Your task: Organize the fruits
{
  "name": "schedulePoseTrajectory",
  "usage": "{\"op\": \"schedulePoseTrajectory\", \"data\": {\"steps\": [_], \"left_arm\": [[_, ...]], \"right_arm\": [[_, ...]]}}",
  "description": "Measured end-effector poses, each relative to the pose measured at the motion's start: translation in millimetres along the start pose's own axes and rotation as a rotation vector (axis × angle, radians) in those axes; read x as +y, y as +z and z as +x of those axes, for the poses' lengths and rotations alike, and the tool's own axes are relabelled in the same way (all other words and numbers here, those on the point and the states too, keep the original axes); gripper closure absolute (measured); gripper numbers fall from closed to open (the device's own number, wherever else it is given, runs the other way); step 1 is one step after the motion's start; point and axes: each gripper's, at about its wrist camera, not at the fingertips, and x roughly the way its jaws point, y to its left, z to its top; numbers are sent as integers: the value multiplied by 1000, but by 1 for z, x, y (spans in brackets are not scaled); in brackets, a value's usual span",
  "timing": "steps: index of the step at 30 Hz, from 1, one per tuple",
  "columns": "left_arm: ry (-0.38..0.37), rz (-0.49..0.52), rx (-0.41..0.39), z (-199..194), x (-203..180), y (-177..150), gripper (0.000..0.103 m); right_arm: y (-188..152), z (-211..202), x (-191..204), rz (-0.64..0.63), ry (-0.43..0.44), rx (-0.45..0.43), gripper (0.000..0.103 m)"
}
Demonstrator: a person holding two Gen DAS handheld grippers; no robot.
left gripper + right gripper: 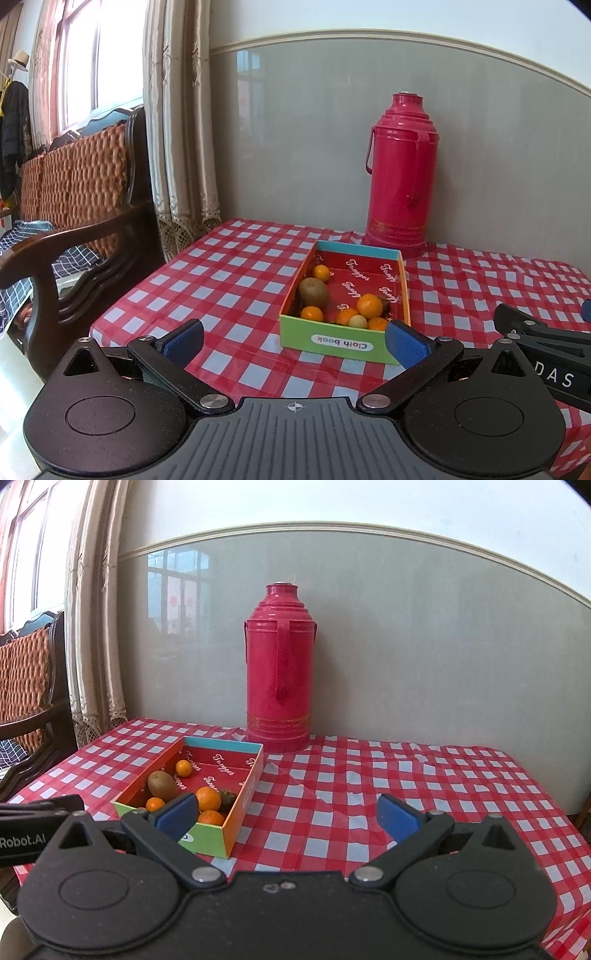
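The fruits all lie inside the shallow open cardboard box with a green front wall and red printed floor (341, 345): a brown fuzzy kiwi (314, 292) against its left wall, a small orange mandarin (321, 273) behind it, a larger orange mandarin (369, 305) nearer the middle, and a cluster of smaller orange ones with one pale yellow-green round fruit (358, 322) along the front wall. A dark spiky thing beside the larger mandarin is too unclear to name. No fruit shows on the red-and-white checked cloth of the bench (229, 280), so the gathering looks done or close to it; whether sorting within the box is still meant cannot be judged. The left tool (294, 341) hangs just before the box, spread wide and empty; the right tool (288, 814) is likewise released, over bare cloth right of the box. A tall magenta vacuum flask (400, 177) stands behind the box by the wall.
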Motion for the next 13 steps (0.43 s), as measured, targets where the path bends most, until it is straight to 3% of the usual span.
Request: {"op": "schedulePoseTrajectory", "data": {"steps": [13], "left_arm": [[6, 38, -47, 12, -13, 16, 0]], "right_arm": [[9, 17, -4, 23, -19, -2, 6]]}}
